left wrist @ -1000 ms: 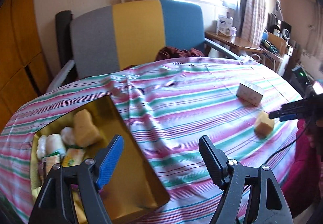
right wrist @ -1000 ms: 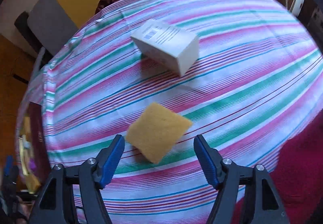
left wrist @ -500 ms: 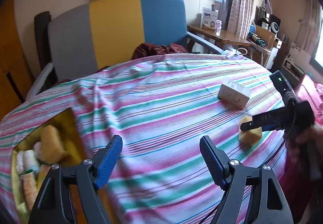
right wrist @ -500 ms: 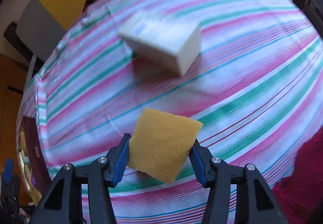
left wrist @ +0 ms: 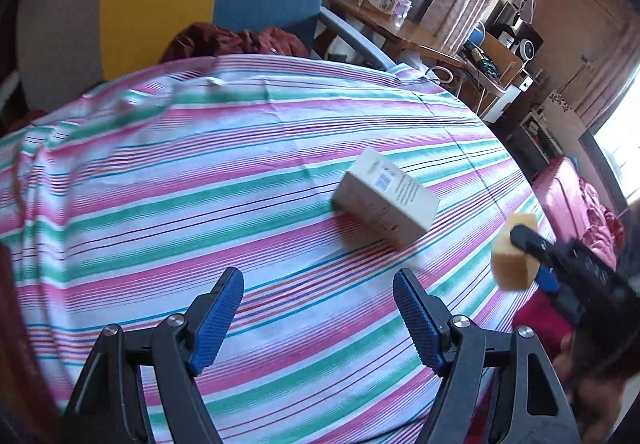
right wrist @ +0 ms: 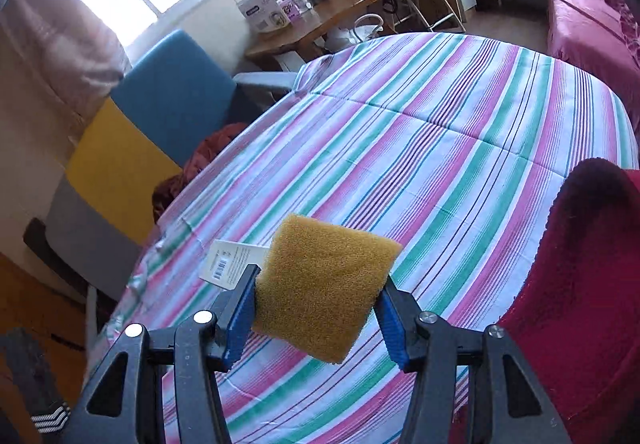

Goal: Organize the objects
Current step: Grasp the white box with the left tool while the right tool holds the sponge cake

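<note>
Above the near right edge of the surface (left wrist: 240,171), your right gripper (right wrist: 316,304) has its fingers (right wrist: 240,308) clenched on the yellow sponge (right wrist: 324,284), which hangs clear of the striped cloth. Your left gripper (left wrist: 318,308) is released, with nothing between its fingers, and points down at bare cloth just short of the white box (left wrist: 386,197), which lies on its side toward the right half of the surface.

The sponge is pinched only along its lower part, and most of it sticks out past the fingers. It is soft, so I judge that a quick swing could let it twist or slip free and drop off the near edge onto the red fabric (right wrist: 580,284) beside it. The box sits askew to the left fingers; closing across its corners would likely skid it along the loose cloth.

A second ago the sponge lay flat on the cloth between open right fingers; now it is gripped and lifted. The left view then showed the gold tray of sorted items, which has left the frame, and the box has come much closer.
</note>
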